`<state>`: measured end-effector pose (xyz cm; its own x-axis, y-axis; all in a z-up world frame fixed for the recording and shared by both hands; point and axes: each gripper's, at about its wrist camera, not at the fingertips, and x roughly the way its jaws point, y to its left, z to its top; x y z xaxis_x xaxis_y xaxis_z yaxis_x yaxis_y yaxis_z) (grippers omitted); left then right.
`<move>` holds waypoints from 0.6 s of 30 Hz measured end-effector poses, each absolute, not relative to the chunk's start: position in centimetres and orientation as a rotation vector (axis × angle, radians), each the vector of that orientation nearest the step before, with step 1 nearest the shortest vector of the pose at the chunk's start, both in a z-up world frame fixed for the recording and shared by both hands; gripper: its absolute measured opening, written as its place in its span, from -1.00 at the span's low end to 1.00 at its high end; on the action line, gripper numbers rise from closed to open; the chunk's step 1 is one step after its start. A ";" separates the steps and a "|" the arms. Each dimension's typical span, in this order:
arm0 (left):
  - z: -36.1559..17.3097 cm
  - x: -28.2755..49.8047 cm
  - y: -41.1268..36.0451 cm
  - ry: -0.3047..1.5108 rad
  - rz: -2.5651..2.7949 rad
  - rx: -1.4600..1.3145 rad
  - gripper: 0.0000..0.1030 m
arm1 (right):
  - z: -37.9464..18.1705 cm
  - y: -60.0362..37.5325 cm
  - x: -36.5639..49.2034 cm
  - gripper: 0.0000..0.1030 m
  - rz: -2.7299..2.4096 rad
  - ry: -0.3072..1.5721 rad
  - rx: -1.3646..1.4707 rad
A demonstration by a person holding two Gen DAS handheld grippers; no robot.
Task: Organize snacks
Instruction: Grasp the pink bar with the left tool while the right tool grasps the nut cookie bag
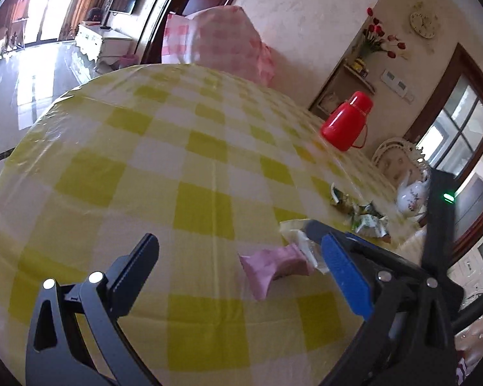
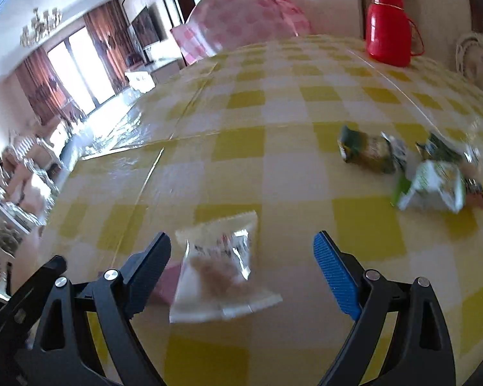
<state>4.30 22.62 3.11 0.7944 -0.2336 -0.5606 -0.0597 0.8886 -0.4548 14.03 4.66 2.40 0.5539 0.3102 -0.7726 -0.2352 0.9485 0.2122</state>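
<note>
Both my claws hang over the table [image 1: 119,167], yellow-and-white check cloth w/ a clear plastic cover. My left gripper [image 1: 238,257] has its jaws spread wide, nothing in them. My right gripper [image 2: 241,251] is likewise spread wide, nothing clamped.

Snack count, as far as I can make out: 1 pink packet [image 1: 269,265], 1 white packet [image 2: 220,276] w/ a clear window showing brownish stuff inside, and a cluster of green packets [image 2: 431,180], approx 3, blurred so can't be sure. Total approx 5.

Where they are: white packet lies flat on the cloth btwn my right fingers, not touched by either pad. In the right wrist view a bit of pink peeks out from under its left edge, beside the black finger [image 2: 148,263]. In the left wrist view the pink packet sits just inside my blue pad [image 1: 344,273], w/ the white one next to it, partly hidden behind that finger. Green cluster is further out on the right side, apart from the pink/white pair.

Other stuff: 1 red thermos [image 2: 388,25] at the far edge, 1 white floral teapot [image 1: 412,196] at the right, 1 pink checked cushion [image 1: 215,41] beyond the table. Part of my right gripper's black frame crosses the left wrist view at right, blocking that corner.
</note>
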 end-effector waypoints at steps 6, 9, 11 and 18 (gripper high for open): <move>3.0 4.5 22.7 0.666 -0.091 -0.473 0.96 | 1.4 6.8 13.3 0.50 0.321 0.949 -0.134; 3.0 4.6 22.7 0.674 -0.089 -0.477 0.96 | 1.4 5.0 12.9 0.17 0.332 0.935 -0.114; 2.8 4.9 22.5 0.694 -0.091 -0.468 0.96 | 1.6 3.5 12.2 0.12 0.338 0.916 -0.099; 2.5 5.2 21.9 0.725 -0.068 -0.442 0.96 | 2.5 -5.5 8.4 0.11 0.274 0.868 0.011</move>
<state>5.24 21.92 2.50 0.7505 -0.2112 -0.6262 -0.0906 0.9057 -0.4140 8.39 -5.47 2.50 0.6137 0.2421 -0.7515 -0.2335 0.9649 0.1201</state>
